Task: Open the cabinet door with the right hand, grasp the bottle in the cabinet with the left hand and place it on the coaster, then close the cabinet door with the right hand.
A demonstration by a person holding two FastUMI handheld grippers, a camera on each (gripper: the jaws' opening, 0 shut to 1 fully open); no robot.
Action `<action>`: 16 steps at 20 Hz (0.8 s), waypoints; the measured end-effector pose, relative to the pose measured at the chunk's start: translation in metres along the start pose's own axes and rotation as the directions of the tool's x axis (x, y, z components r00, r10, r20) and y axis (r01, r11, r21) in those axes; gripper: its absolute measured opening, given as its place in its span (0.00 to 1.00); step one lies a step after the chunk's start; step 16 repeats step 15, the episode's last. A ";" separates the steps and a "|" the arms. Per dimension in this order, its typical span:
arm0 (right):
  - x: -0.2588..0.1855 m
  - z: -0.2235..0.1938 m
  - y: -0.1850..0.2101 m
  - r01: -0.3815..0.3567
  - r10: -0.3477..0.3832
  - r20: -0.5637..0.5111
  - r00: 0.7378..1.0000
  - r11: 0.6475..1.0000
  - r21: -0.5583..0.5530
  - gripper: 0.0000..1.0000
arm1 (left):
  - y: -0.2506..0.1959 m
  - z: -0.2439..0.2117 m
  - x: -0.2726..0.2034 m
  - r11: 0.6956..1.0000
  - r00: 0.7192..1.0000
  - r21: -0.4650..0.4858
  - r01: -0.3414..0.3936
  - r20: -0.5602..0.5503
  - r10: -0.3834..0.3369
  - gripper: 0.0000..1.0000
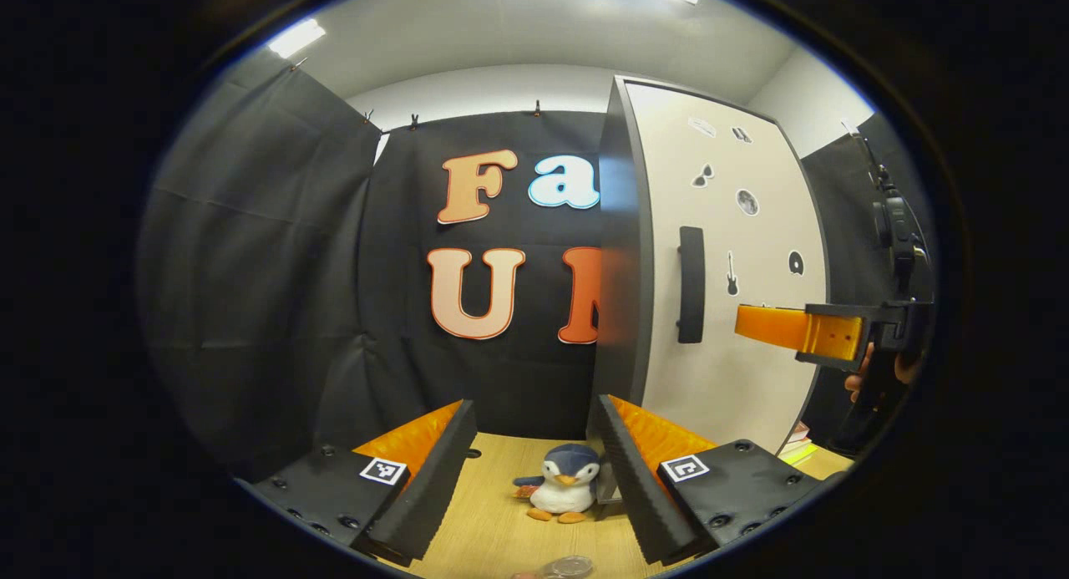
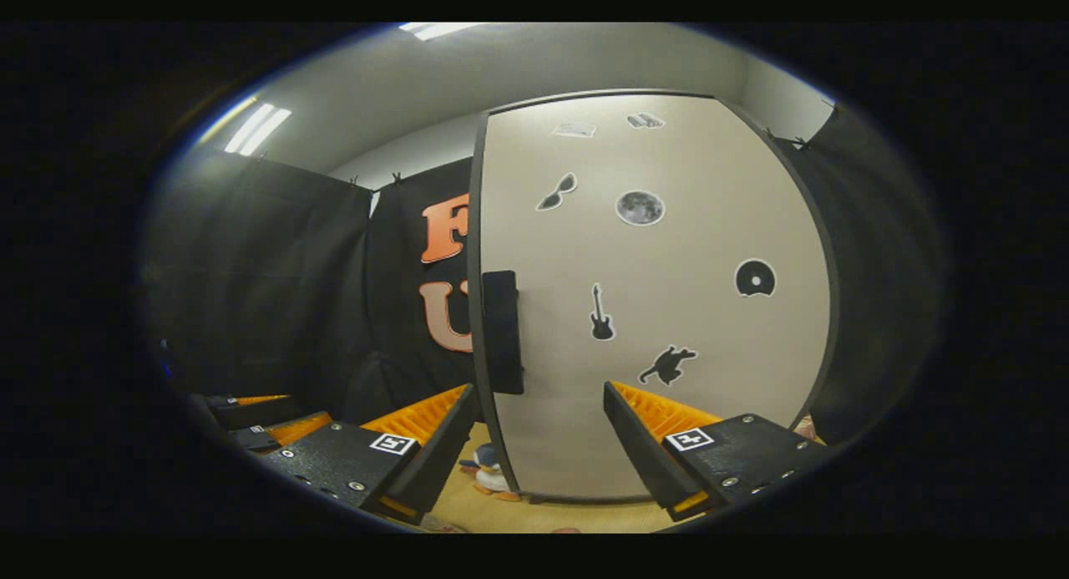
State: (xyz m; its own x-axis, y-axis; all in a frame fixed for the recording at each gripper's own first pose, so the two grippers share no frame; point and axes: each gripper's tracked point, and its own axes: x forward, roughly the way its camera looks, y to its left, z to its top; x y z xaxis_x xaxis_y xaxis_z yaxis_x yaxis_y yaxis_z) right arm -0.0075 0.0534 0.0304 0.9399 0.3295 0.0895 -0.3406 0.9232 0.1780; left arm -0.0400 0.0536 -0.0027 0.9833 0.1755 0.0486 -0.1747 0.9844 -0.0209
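The cabinet [image 1: 622,253] stands on the wooden table with its white, sticker-dotted door [image 2: 660,295] closed, so its inside is hidden. A dark vertical handle [image 2: 503,332] sits near the door's left edge, also seen in the left gripper view as the handle [image 1: 691,285]. My right gripper [image 2: 539,445] is open and faces the door close up, the handle just above its left finger. From the left gripper view, the right gripper [image 1: 793,330] hovers a short way off the handle, held by a hand [image 1: 877,378]. My left gripper [image 1: 534,479] is open and empty above the table. A small round clear disc [image 1: 568,566], possibly the coaster, lies at the near edge.
A plush penguin [image 1: 564,483] sits on the table [image 1: 501,529] by the cabinet's front left corner, just beyond my left gripper's fingers. A few books [image 1: 797,445] lie at the cabinet's right foot. Black cloth walls close in the back and sides.
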 end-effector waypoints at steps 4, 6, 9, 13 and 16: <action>-0.030 -0.001 -0.015 0.015 -0.015 -0.004 1.000 1.000 -0.027 0.93 | -0.020 0.004 -0.007 1.000 1.000 0.001 0.006 0.011 -0.006 0.95; -0.041 -0.004 -0.023 0.032 -0.032 -0.011 0.999 0.999 -0.041 0.93 | -0.028 0.006 -0.006 1.000 1.000 0.000 0.012 0.018 -0.012 0.96; -0.058 -0.006 -0.036 0.071 -0.072 -0.010 0.997 0.996 -0.060 0.93 | -0.039 0.007 -0.004 1.000 0.999 -0.006 0.031 0.020 -0.031 0.95; -0.076 -0.007 -0.050 0.131 -0.131 0.009 0.991 0.987 -0.090 0.93 | -0.047 0.012 -0.001 0.998 0.998 0.003 0.060 0.025 -0.060 0.95; -0.082 -0.009 -0.052 0.140 -0.140 0.010 0.990 0.985 -0.096 0.93 | -0.047 0.015 0.001 0.998 0.998 0.005 0.065 0.028 -0.065 0.96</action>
